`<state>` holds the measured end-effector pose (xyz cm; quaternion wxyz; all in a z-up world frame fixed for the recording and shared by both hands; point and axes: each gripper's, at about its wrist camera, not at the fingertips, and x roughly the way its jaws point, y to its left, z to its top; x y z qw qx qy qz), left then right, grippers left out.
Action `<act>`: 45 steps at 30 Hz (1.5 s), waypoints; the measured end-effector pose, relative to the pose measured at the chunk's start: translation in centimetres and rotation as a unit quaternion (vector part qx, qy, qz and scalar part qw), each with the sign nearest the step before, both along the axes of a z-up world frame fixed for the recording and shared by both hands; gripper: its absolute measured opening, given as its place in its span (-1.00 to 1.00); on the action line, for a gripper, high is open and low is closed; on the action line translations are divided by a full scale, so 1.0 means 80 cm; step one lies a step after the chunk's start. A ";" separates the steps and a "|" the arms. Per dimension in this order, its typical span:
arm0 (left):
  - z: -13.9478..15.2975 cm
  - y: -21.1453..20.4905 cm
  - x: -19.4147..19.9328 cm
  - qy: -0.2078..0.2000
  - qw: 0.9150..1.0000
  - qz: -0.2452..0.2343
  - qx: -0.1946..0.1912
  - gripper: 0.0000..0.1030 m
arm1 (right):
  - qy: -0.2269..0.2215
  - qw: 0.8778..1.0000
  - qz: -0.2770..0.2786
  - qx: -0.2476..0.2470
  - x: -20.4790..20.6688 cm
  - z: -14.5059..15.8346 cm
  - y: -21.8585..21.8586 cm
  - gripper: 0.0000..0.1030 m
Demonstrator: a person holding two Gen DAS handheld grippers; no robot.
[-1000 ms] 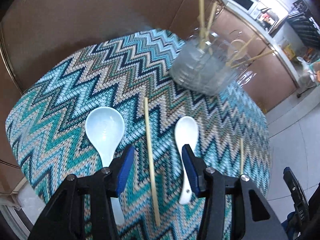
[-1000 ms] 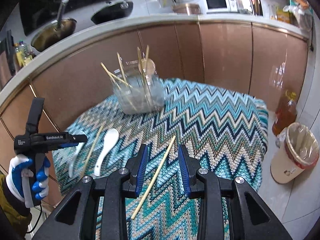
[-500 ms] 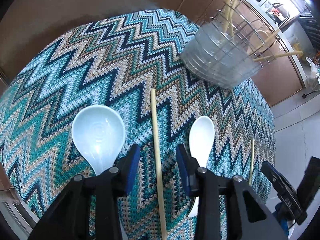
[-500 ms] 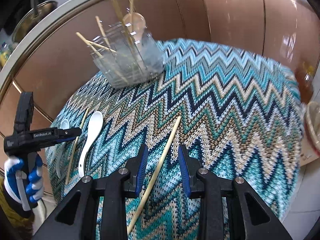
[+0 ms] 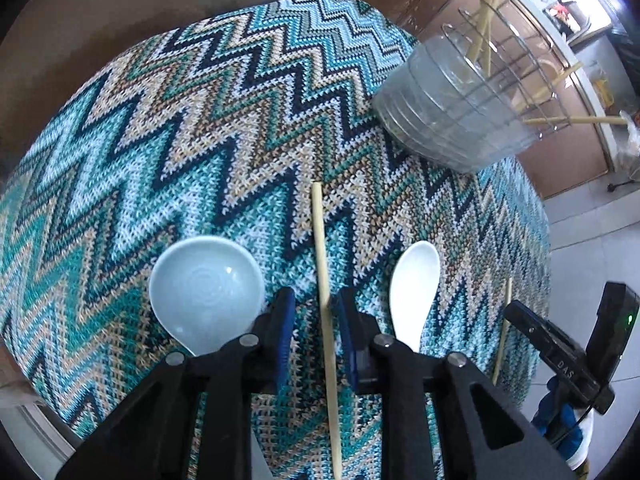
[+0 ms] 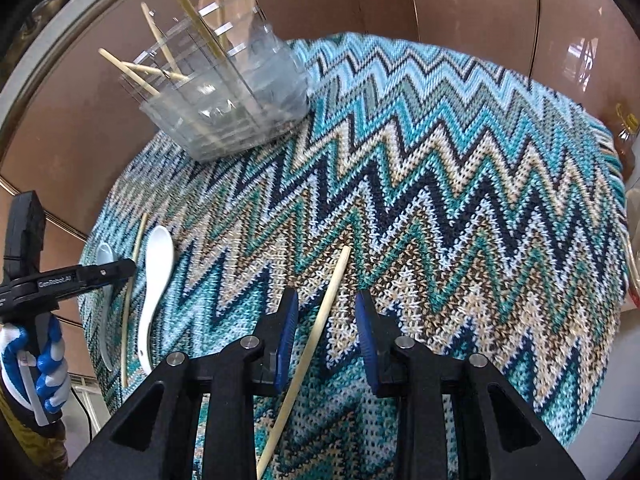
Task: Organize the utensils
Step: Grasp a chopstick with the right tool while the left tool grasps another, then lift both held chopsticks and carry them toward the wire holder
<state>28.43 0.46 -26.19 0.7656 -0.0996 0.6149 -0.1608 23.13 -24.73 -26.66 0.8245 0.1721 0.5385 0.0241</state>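
A wooden chopstick (image 5: 323,280) lies on the zigzag cloth between the fingers of my left gripper (image 5: 315,300), which is open and low over it. A pale blue spoon (image 5: 206,288) lies left of it, a white spoon (image 5: 414,288) right. My right gripper (image 6: 327,304) is open, straddling a second chopstick (image 6: 320,320). A clear utensil holder (image 6: 224,92) with several chopsticks stands at the back; it also shows in the left wrist view (image 5: 456,116).
The cloth (image 6: 440,200) covers a small round table beside brown cabinet doors (image 6: 460,8). In the right wrist view the left gripper (image 6: 60,280) hangs over the spoons (image 6: 156,280). An oil bottle (image 6: 626,136) stands off the right edge.
Both grippers have come down closer to the cloth, each with a chopstick between its fingers. The left gripper's fingers have narrowed around its chopstick.
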 end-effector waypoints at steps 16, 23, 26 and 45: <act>0.004 -0.018 -0.008 -0.024 0.999 0.005 0.028 -0.89 | 0.010 1.000 -0.011 0.014 -0.011 0.004 -0.014 -0.83; 0.048 -0.009 -0.048 -0.114 0.993 0.000 -0.016 -0.90 | -0.031 0.999 -0.018 0.008 -0.054 0.050 -0.012 -0.85; 0.073 -0.004 -0.069 -0.152 0.988 0.001 -0.033 -0.90 | -0.052 0.998 -0.022 0.003 -0.075 0.072 0.003 -0.86; 0.177 0.020 -0.181 -0.268 0.963 -0.012 -0.040 -0.90 | -0.152 0.988 -0.015 -0.025 -0.176 0.182 0.061 -0.90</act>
